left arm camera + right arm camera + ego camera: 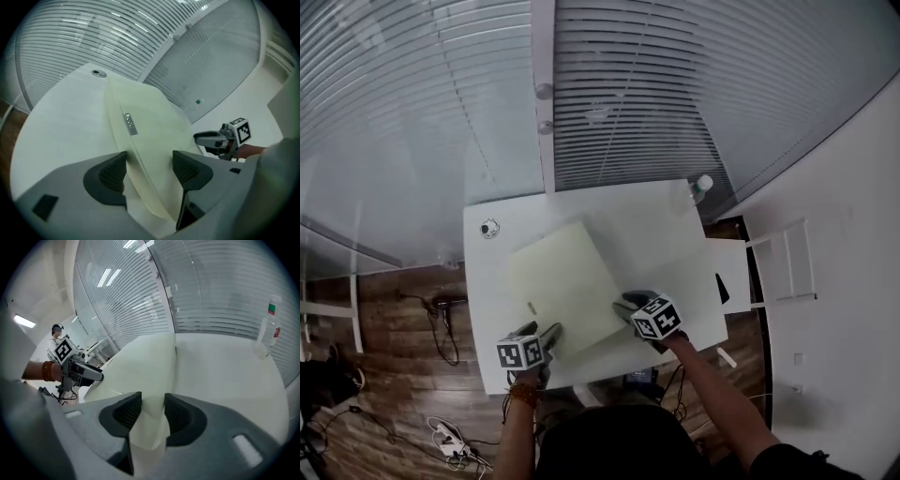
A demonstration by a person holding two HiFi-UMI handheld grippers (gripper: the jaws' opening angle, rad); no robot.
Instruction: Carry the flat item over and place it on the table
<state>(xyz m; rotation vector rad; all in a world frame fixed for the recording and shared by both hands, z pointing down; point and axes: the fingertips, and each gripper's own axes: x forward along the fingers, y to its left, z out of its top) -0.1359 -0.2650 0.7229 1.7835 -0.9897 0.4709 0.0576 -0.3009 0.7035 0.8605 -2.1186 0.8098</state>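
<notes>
Seen from above, a white counter [652,230] stands against a glass wall with horizontal blinds [675,84], with wood floor [384,319] at its 9 o'clock side. A flat cream panel [567,281], roughly square and turned at an angle, sits over the middle of the counter. Whether its far edge touches the surface cannot be told. The left tool [149,169] is clamped on the panel's near edge at about 7 o'clock, with the cream board filling the space between its ribbed pads. The right tool [152,411] is clamped on the panel's corner at about 4 o'clock, its pads pressed on either face. Each tool carries a cube printed with black-and-white square markers. A small metal tag [130,124] is fixed to the panel, and its writing is too small to read. A clear bottle [268,331] with a red and green label, also unreadable, stands at the counter's 1 o'clock corner. A round cable port [489,228] sits at its 10 o'clock corner.
</notes>
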